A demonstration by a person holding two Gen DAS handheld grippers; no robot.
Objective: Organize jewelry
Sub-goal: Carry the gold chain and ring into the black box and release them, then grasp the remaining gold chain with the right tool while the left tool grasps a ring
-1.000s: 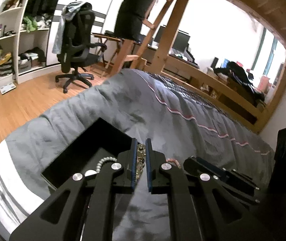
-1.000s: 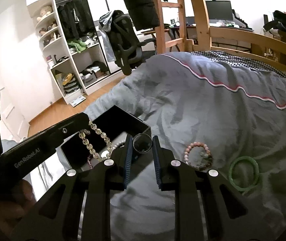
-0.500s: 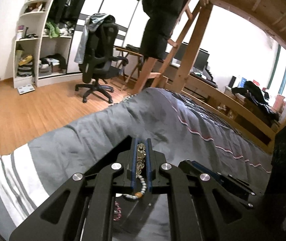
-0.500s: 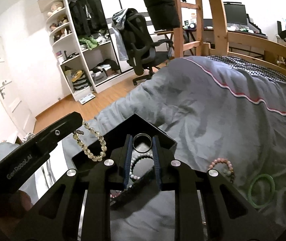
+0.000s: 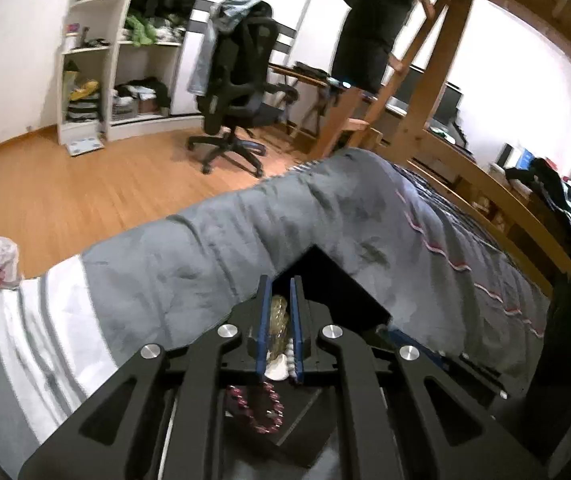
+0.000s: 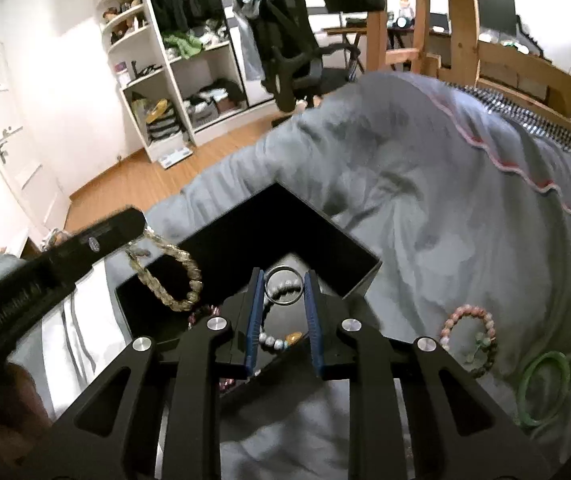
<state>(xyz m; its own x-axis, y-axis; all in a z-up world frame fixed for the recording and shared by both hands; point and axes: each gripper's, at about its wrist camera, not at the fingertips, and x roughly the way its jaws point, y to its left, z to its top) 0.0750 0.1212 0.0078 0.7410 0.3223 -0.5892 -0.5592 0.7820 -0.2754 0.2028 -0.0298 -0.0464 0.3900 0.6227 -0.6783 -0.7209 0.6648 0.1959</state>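
Observation:
A black open box [image 6: 285, 220] lies on the grey quilt; it also shows in the left wrist view [image 5: 325, 276]. My left gripper [image 5: 281, 284] is shut on a yellowish bead bracelet [image 5: 279, 320] and holds it over the box; the bracelet hangs from its tip in the right wrist view [image 6: 165, 276]. My right gripper [image 6: 283, 276] is shut on a silver ring bangle [image 6: 283, 285] above the box. Inside the box lie a pale bead bracelet [image 6: 275, 340] and a dark pink bead bracelet [image 5: 257, 404].
On the quilt to the right lie a pink bead bracelet [image 6: 467, 316], a dark bead bracelet [image 6: 485, 356] and a green bangle [image 6: 541, 388]. A wooden bunk frame [image 6: 461, 20], an office chair [image 5: 237, 92] and shelves [image 5: 93, 48] stand beyond the bed.
Both grippers have moved left over the box, carrying the yellowish bracelet and the silver bangle. The box interior and its bracelets have come under the fingers.

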